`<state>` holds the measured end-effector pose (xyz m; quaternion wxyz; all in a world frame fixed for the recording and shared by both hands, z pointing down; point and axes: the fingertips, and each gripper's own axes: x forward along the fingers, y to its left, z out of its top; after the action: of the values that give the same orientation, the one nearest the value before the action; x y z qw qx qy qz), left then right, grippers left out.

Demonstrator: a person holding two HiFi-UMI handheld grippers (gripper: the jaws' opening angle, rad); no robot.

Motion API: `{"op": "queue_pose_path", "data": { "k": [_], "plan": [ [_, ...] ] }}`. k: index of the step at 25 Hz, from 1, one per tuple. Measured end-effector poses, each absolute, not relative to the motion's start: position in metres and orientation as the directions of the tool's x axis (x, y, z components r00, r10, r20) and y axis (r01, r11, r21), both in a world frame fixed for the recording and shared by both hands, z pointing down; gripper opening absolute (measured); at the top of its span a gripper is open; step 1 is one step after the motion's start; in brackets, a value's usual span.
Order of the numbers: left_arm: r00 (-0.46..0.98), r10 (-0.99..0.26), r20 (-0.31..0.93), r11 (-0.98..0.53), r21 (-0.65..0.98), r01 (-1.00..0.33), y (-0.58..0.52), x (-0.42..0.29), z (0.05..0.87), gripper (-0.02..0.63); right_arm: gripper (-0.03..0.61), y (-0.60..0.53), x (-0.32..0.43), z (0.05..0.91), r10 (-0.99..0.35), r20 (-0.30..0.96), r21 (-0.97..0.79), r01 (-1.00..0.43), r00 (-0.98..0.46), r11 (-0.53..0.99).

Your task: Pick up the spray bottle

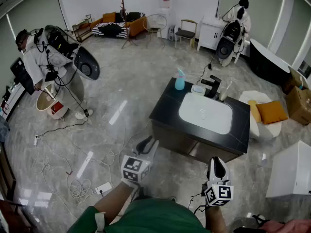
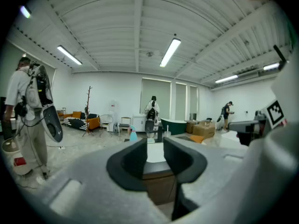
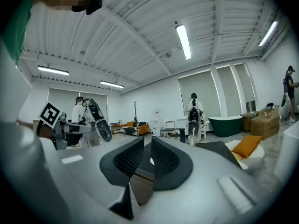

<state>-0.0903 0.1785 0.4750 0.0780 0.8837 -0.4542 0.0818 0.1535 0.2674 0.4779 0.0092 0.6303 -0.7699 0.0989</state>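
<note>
- Spray bottle (image 1: 180, 80): pale blue, upright, at the far left corner of the black vanity top (image 1: 167, 106), at about 10 o'clock from the white basin (image 1: 204, 113). It is not yet touched. It is presumably kept there to be within reach of the basin while staying clear of the black faucet (image 1: 212, 85), which is at 12 o'clock from the basin.
- Left gripper (image 1: 148, 144): held well short of the vanity, over the floor, with the bottle at roughly 1 o'clock from it in the head view. In its own view the jaws are seen parted by a modest gap, with nothing between them. The vanity front and basin are framed in that gap, and the bottle (image 2: 133, 134) is seen just off the left jaw at 11 o'clock.
- Left arm pose: the forearm is extended forward from the green sleeve, with the marker cube uppermost and the jaws aimed at the vanity. This is judged to be an approach line, with the jaws left parted for the bottle.
- Right gripper (image 1: 216, 163): held low and close to the body at 5 o'clock from the basin. In its own view the ribbed pads are seen brought together, or very nearly so, and no object is held.
- Right arm pose: tucked back and level. It is judged to be kept out of the way and not committed to the pick.
- Stage: approach only. The bottle remains well apart from both grippers.
</note>
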Motion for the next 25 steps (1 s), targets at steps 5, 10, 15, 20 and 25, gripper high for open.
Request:
{"op": "queue_pose_path", "data": {
  "k": [5,10,15,20,25],
  "plan": [
    [0.525,-0.829,0.193,-0.532,0.019,-0.847,0.154,-0.144,0.472,0.103,0.049,0.230,0.119,0.471,-0.970,0.106,-0.131,-0.970,-0.218,0.203],
    [0.537,-0.820,0.196,-0.539,0.050,-0.841,0.148,-0.167,0.470,0.103,0.049,0.224,0.100,0.468,-0.974,0.118,-0.117,-0.976,-0.196,0.182],
    [0.553,-0.814,0.175,-0.553,0.056,-0.831,0.135,-0.187,0.467,0.103,0.049,0.217,0.080,0.461,-0.978,0.114,-0.110,-0.981,-0.173,0.161],
    [0.559,-0.819,0.129,-0.555,0.065,-0.829,0.122,-0.212,0.451,0.103,0.049,0.211,0.062,0.447,-0.988,0.085,-0.094,-0.988,-0.131,0.123],
    [0.577,-0.811,0.096,-0.572,0.072,-0.817,0.114,-0.240,0.445,0.104,0.051,0.206,0.042,0.437,-0.995,0.071,-0.075,-0.995,-0.075,0.070]
  ]
}}
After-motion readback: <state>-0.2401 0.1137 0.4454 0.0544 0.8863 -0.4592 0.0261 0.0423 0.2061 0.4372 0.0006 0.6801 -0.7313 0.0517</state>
